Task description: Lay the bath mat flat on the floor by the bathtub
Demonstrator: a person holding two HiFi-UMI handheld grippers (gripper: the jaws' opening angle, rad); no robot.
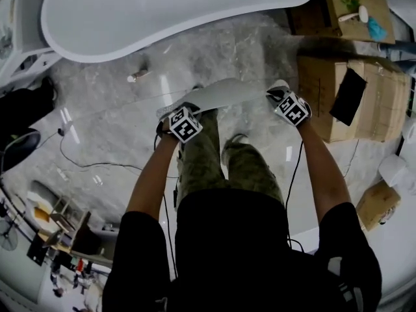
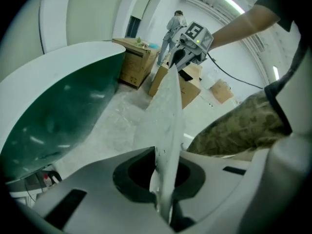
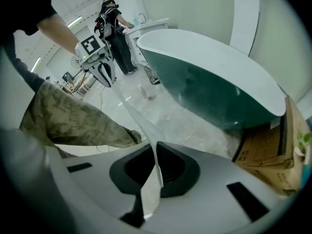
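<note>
Head view first: the mat (image 1: pixel 227 91), a pale, thin sheet, hangs above the marbled floor (image 1: pixel 214 44) at centre, stretched between two grippers, with one tub (image 1: pixel 130 18) at 12 o'clock. The left gripper (image 1: pixel 187 112) pinches its 9 o'clock end and the right gripper (image 1: pixel 283 96) its 3 o'clock end. Only here can you count three boxes (image 1: pixel 354 96), from 1 to 4 o'clock, and one small bottle (image 1: pixel 138 75) on the floor at 10 o'clock.

Over to the left gripper view: the jaws are clamped narrow on the mat's edge at 6 o'clock. The sheet climbs edge-on, slightly rippled, to the right gripper (image 2: pixel 174 62) at 1 o'clock. New here are the tub's dark green outside at 9 o'clock and one person (image 2: pixel 173 26) in pale clothes, far off at 12 o'clock.

Right gripper view: these jaws are pressed onto the mat too, and it tapers away to the left gripper (image 3: pixel 105 77) at 10 o'clock. One person in dark clothes (image 3: pixel 114 28) stands at 11 o'clock.
</note>
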